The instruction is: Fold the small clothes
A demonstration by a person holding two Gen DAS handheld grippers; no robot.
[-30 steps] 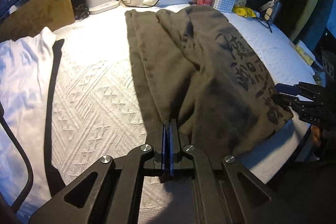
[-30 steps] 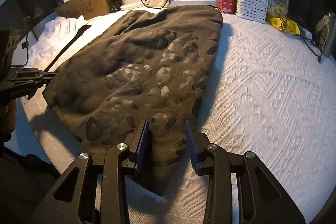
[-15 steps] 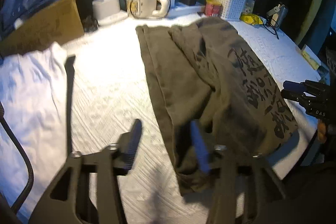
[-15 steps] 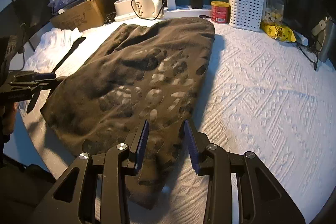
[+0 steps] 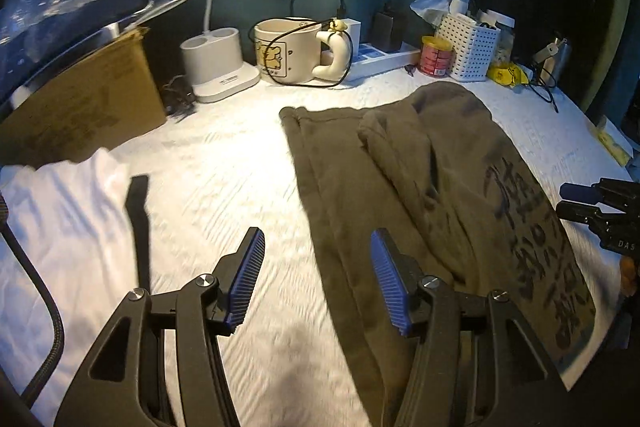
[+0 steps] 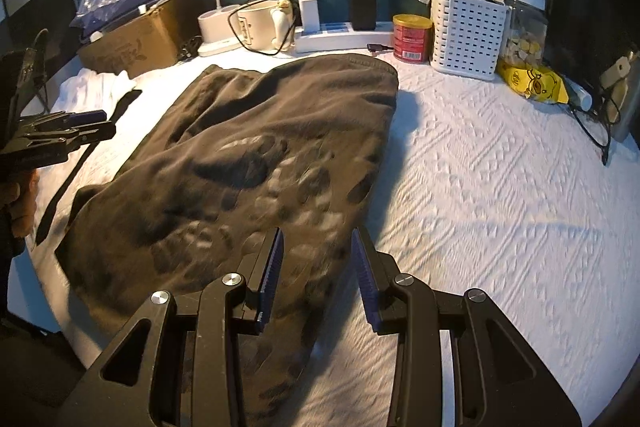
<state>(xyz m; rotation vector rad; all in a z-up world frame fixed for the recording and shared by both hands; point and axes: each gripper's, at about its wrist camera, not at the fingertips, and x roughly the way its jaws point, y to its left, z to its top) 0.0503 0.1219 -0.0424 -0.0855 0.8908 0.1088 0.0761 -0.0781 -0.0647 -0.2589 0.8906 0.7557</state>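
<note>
While the left gripper [image 5: 316,275] hangs over the white textured cover [image 5: 224,163], its blue-padded jaws stand wide apart with nothing between them, and the near left edge of the dark olive garment [image 5: 400,187] lies just beside its right finger, untouched. Over on the other side, the right gripper [image 6: 318,271] is also released, jaws parted above the garment's near right corner, no cloth pinched. That garment lies flat in the middle of the cover, doubled lengthwise, dark printed lettering showing along its right half. Left of the garment sits a crumpled white garment [image 5: 60,219] with a black strip [image 5: 138,223] across it. Beyond the garment's far edge, a cream mug [image 5: 288,49] with a cable looped over it, a white lamp base [image 5: 218,65] and a power strip [image 6: 340,37] line the wall. Far right of the garment: a red tin [image 6: 412,37], a white perforated basket [image 6: 466,35] and a yellow packet [image 6: 534,83]. Far left of it stands a cardboard box [image 5: 80,103].
</note>
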